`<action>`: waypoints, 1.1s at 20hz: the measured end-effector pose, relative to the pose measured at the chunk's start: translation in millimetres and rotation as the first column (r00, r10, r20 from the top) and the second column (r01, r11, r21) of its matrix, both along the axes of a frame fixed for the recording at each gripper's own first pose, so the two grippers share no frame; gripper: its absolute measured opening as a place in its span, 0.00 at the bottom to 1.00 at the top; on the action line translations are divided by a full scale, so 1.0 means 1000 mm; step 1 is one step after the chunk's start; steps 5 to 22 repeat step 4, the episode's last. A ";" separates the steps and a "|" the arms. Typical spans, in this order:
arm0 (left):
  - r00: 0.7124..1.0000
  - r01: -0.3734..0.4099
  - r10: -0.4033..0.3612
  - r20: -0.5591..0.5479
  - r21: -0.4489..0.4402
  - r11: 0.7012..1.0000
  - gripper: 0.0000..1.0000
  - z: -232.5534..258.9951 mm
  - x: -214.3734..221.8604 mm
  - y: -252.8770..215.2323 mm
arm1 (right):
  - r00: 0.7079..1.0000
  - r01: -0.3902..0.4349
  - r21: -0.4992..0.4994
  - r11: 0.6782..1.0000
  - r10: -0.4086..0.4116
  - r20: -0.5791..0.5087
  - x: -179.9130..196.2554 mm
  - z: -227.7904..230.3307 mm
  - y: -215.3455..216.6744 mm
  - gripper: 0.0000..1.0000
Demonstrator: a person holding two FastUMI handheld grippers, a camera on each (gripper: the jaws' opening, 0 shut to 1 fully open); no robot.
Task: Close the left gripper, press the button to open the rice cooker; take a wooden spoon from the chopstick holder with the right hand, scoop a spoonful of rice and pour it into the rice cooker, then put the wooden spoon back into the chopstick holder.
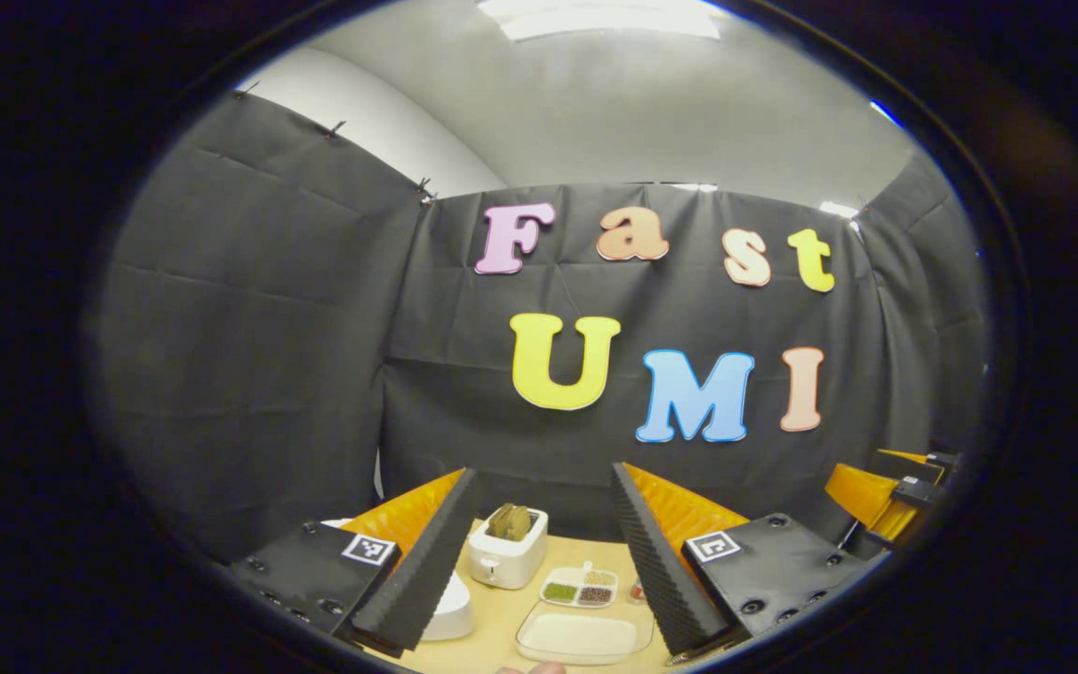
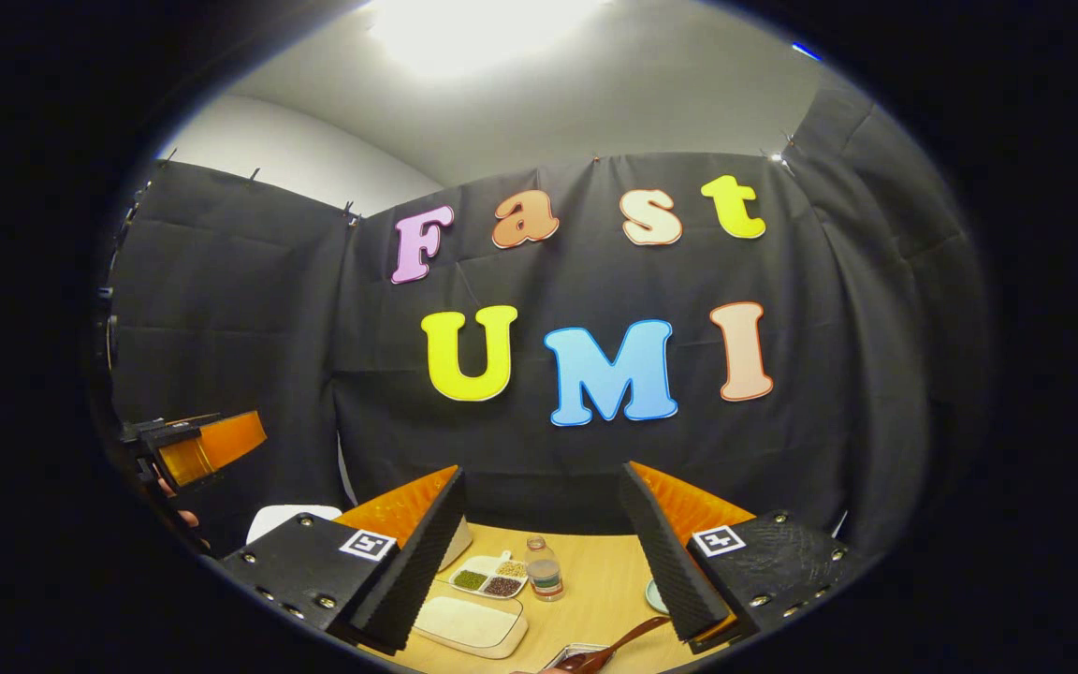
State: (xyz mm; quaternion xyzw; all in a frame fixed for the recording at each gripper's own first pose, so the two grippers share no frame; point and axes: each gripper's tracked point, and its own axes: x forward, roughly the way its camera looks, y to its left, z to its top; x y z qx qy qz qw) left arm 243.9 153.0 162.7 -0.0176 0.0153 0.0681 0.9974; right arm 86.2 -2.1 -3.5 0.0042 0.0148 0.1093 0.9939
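Nearest thing in the right gripper view is the wooden spoon (image 2: 628, 638), one of them, down at 6 o'clock right under the right hand-held gripper (image 2: 542, 471). Its long axis runs from about 7 up toward 2 o'clock, bowl end toward the camera. There's something boxy under the bowl end that might be the chopstick holder, but it's cut off at the edge so I can't say. The right hand-held gripper has its fingers wide apart with nothing between them, and it's clearly the nearer one to the spoon, so my guess is any spoon move is a straight drop down and slightly back.

Next out is one clear tray of rice (image 2: 469, 622) at 7 o'clock, then one sectioned dish (image 2: 490, 576) of grains just behind it, and one small bottle (image 2: 544, 566) at about 12 between the fingers.

In the left gripper view, the left hand-held gripper (image 1: 544, 473) is also spread apart and holding nothing. A white rounded body at 7 o'clock, half behind its left finger, is what I take for the rice cooker (image 1: 450, 608). I can't tell if the lid's up or down. One toaster (image 1: 508, 552) sits farthest back on the surface (image 1: 502, 613).

Honestly this fits either a lid still to be popped or a spoon already back home.
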 end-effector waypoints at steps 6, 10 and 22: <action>0.999 0.048 -0.048 0.004 0.011 0.999 0.96 0.005 -0.014 0.000 | 0.999 0.054 0.000 0.999 -0.054 0.007 -0.018 0.009 -0.001 0.99; 0.999 0.048 -0.048 0.004 0.011 0.999 0.96 0.005 -0.014 0.000 | 0.999 0.054 0.000 0.999 -0.054 0.007 -0.018 0.009 -0.001 0.99; 0.999 0.048 -0.048 0.004 0.011 0.999 0.96 0.005 -0.014 0.000 | 0.999 0.054 0.000 0.999 -0.054 0.007 -0.018 0.009 -0.001 0.99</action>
